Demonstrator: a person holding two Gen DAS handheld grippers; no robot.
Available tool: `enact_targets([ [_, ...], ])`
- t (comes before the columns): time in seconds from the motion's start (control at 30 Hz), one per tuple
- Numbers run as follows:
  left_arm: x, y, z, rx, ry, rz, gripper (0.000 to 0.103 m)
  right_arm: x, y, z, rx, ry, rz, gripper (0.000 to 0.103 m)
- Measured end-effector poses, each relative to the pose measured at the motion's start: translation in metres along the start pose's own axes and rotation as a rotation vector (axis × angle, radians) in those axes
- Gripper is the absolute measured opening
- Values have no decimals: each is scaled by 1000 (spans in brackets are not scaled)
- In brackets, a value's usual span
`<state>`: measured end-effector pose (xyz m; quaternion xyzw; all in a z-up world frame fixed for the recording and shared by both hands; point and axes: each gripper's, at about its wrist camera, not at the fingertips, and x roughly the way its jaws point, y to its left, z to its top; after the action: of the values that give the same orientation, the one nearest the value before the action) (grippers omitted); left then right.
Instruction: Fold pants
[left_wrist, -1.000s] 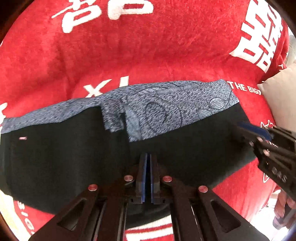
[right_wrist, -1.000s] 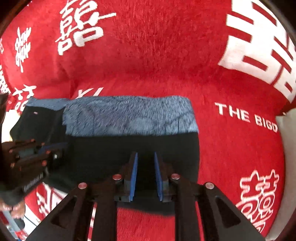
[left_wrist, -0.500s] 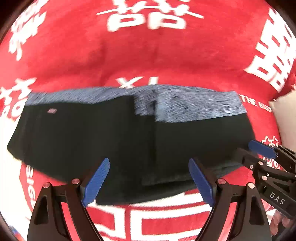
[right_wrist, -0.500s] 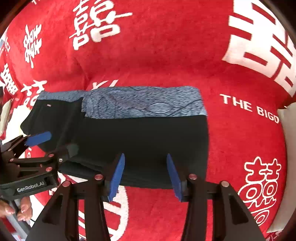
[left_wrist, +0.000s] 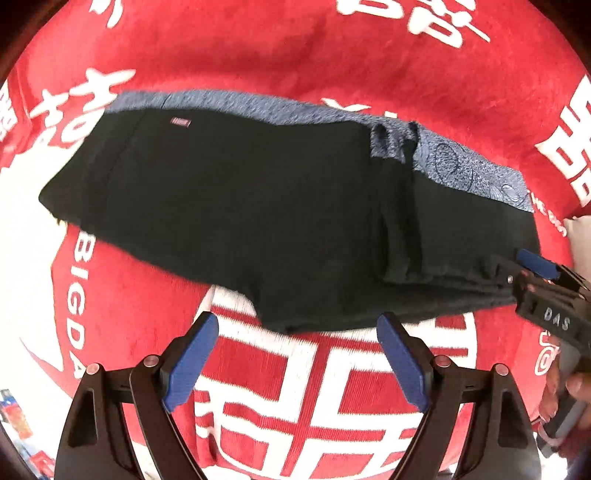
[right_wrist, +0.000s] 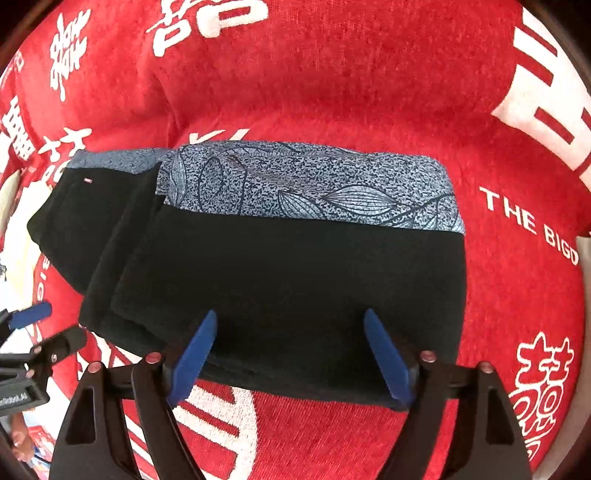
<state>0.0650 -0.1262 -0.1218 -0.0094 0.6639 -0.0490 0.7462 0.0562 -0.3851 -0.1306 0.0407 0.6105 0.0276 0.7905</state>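
Pants (right_wrist: 280, 280): folded black bundle on red cloth (right_wrist: 332, 92), long axis left-right, patterned blue band along far edge.
Left gripper (left_wrist: 297, 360): spread, empty.
Right gripper (right_wrist: 286, 354): opening, straddling near edge, pads not pressing.

The left gripper (left_wrist: 297, 356) points straight down with its two blue-padded fingers (left_wrist: 190, 363) spread wide and nothing between them. The right gripper (right_wrist: 291, 356) is tilted steeply down, its jaws opening, and its blue pads (right_wrist: 384, 356) press on nothing. Each shows at the edge of the other's view: the right gripper off to the left one's right, with fingertips of the person's hand (left_wrist: 563, 395) behind it.
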Motion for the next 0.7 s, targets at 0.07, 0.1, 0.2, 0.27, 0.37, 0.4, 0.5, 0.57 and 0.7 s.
enact_targets([
  [0.07,-5,11,-4,-9,-4,-7,88,-1,-1,2,16,14,-5,84],
  [0.1,-7,16,-5,-14,-6,-9,88,-1,0,3,21,22,-15,84],
  [0.2,-11,36,-6,-35,-3,-15,88,-1,7,6,33,48,-62,84],
  [0.27,-10,52,-4,-57,5,-20,88,-1,14,7,41,61,-87,84],
  [0.37,-10,81,-3,-105,8,-27,88,-4,28,6,43,75,-104,84],
  [0.4,-9,89,-2,-119,6,-28,88,-5,35,6,37,76,-104,84],
  [0.5,-8,116,-2,-168,-4,-31,88,-10,57,8,7,76,-79,84],
  [0.57,-7,132,1,-205,-13,-46,88,-11,73,10,-20,72,-72,84],
  [0.7,-10,163,10,-291,-55,-94,88,-14,101,21,-71,38,-46,84],
])
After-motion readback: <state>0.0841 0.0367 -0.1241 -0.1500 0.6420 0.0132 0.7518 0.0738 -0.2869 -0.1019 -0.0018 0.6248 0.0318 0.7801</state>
